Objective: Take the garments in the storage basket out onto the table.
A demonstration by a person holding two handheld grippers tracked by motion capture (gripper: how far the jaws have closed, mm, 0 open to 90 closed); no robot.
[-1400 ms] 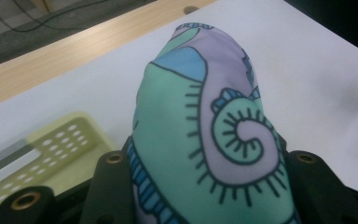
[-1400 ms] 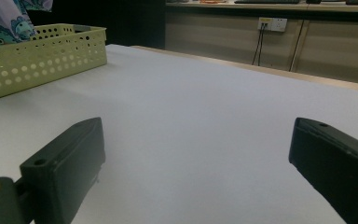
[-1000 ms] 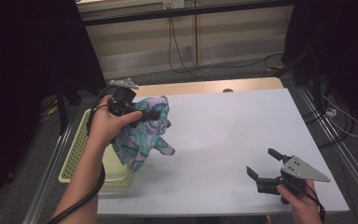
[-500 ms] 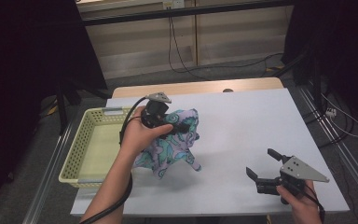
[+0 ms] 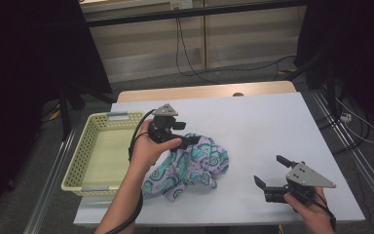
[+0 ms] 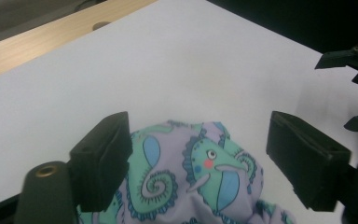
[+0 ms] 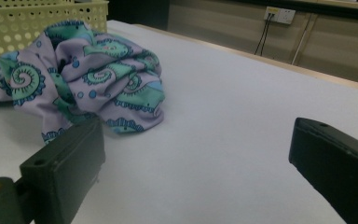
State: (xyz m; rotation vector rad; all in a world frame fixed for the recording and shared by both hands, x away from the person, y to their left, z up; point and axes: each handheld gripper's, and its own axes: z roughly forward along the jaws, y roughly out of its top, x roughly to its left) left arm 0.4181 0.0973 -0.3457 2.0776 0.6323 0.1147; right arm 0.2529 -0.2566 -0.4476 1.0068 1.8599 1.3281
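Observation:
A crumpled lilac cloth (image 5: pixel 190 168) printed with teal seahorses lies in a heap on the white table (image 5: pixel 268 122), just right of the basket. My left gripper (image 5: pixel 191 142) sits low over the heap's top edge. In the left gripper view the cloth (image 6: pixel 200 172) lies below and between the wide-apart jaws, which have just been opening; the left gripper (image 6: pixel 200 135) is open and its pads stand clear of the fabric. My right gripper (image 5: pixel 268 169) rests open near the table's front right. In the right gripper view the cloth (image 7: pixel 88 79) lies ahead and left of the right gripper (image 7: pixel 196 154), whose jaws are empty.
A yellow perforated basket (image 5: pixel 80 161) stands at the table's left edge, with nothing visible inside it. A wooden strip (image 5: pixel 209 91) borders the far side of the table. The right gripper (image 6: pixel 354 91) shows far off in the left gripper view.
The left hand carried the cloth from above the basket rightward and down onto the table, then the jaws spread and let go of it. The right gripper stayed put.

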